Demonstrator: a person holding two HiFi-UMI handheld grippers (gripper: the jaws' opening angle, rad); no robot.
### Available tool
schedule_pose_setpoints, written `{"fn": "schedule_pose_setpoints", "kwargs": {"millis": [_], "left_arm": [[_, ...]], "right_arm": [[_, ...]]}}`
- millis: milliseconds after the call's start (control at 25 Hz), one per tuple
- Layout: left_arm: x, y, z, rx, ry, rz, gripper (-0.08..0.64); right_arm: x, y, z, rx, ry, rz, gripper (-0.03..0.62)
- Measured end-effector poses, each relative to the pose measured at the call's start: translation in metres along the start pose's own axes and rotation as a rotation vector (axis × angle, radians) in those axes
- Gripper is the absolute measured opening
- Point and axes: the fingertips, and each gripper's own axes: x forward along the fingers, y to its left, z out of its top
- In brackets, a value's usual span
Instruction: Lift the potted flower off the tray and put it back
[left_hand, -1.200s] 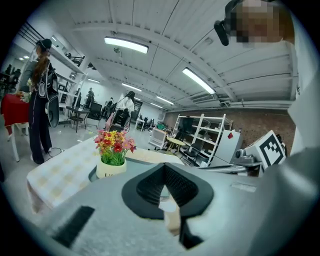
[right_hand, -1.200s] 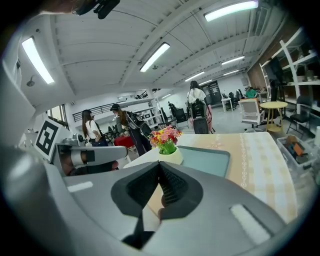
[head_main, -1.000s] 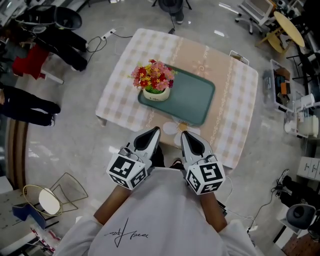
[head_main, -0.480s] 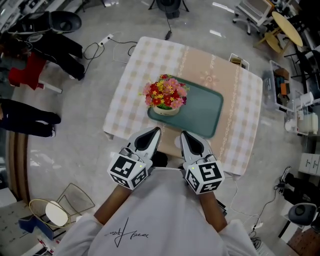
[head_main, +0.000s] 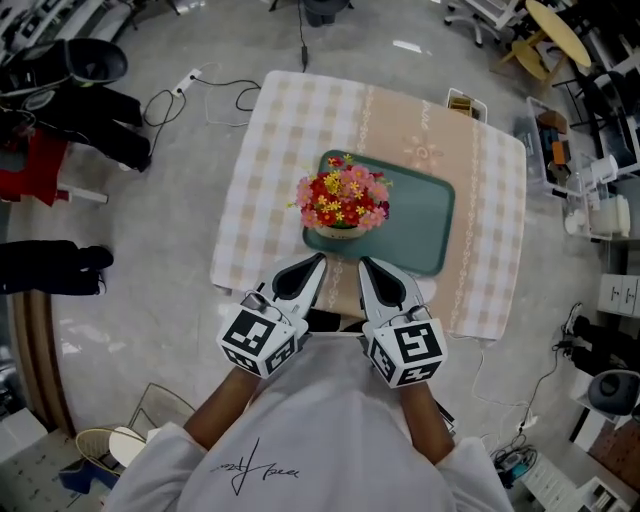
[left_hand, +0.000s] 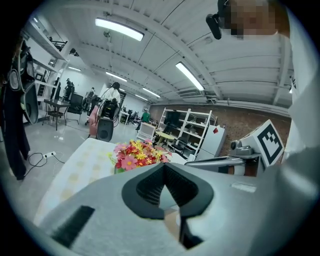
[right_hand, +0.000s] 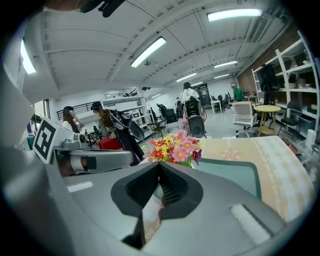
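Observation:
A potted flower with red, pink and yellow blooms in a white pot stands on the left end of a teal tray. The tray lies on a low table with a checked cloth. My left gripper and right gripper are both shut with nothing in them, side by side at the table's near edge, just short of the pot. The flowers show beyond the shut jaws in the left gripper view. In the right gripper view the flowers and the tray lie ahead.
Cables and a power strip lie on the floor left of the table. A person's dark legs are at the far left. Shelves, bins and chairs crowd the right side. A wire frame and mirror sit at lower left.
The table, tray and flower have drawn nearer to both grippers and shifted right in the head view. Both grippers stay shut.

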Motion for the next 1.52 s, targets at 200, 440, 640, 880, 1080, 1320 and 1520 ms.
{"fn": "schedule_pose_setpoints", "kwargs": {"millis": [200,440,640,880,1080,1320,1520], "left_arm": [[0.006,0.012,-0.011,-0.004,0.016,-0.014,0.003],[0.015,0.019,-0.024,-0.01,0.043,0.005,0.003],[0.022,0.023,-0.04,-0.023,0.069,0.016,0.003],[0.033,0.034,-0.054,-0.019,0.096,0.041,0.003],[0.036,0.042,-0.065,-0.023,0.128,0.053,0.003],[0.039,0.052,-0.078,0.012,0.17,0.07,0.005],[0.042,0.057,-0.082,0.012,0.179,0.08,0.026]], "right_arm": [[0.013,0.002,-0.005,0.0,0.025,-0.009,0.011],[0.02,-0.004,-0.012,-0.009,0.055,0.008,0.011],[0.028,-0.012,-0.029,-0.002,0.097,0.021,0.017],[0.039,-0.024,-0.042,-0.005,0.109,0.025,0.028],[0.045,-0.031,-0.052,0.013,0.131,0.022,0.032],[0.052,-0.04,-0.062,0.031,0.143,0.017,0.04],[0.055,-0.044,-0.068,0.034,0.157,0.023,0.051]]}}
